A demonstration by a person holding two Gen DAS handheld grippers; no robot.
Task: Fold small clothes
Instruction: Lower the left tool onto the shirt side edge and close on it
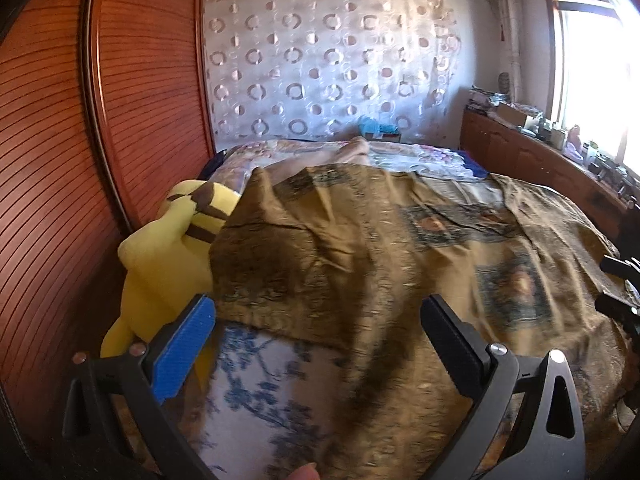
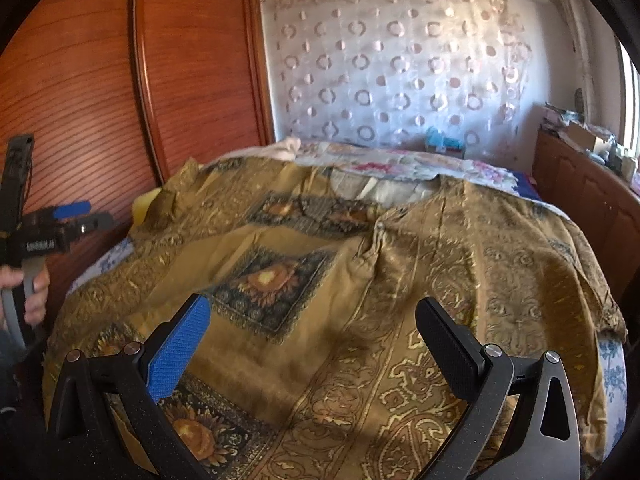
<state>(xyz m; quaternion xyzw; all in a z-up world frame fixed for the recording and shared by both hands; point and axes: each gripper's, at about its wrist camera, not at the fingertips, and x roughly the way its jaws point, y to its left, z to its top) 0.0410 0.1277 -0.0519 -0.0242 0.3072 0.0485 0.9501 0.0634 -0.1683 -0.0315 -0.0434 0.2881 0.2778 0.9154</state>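
A gold-brown patterned garment [image 1: 400, 248] with dark sunflower squares lies spread and wrinkled over the bed; in the right wrist view the garment [image 2: 360, 264] fills most of the frame. My left gripper [image 1: 320, 320] hovers open over its near left edge, where a white and blue floral sheet [image 1: 272, 392] shows underneath. My right gripper [image 2: 316, 320] is open above the cloth, nothing between its fingers. The left gripper [image 2: 76, 216] also shows at the left edge of the right wrist view, held by a hand [image 2: 36, 292].
A yellow plush toy [image 1: 160, 264] lies between the bed and a wooden louvred wardrobe [image 1: 60, 160] on the left. Folded floral bedding [image 2: 400, 168] sits at the bed's head. A cluttered wooden cabinet [image 1: 540, 160] runs along the right under a bright window.
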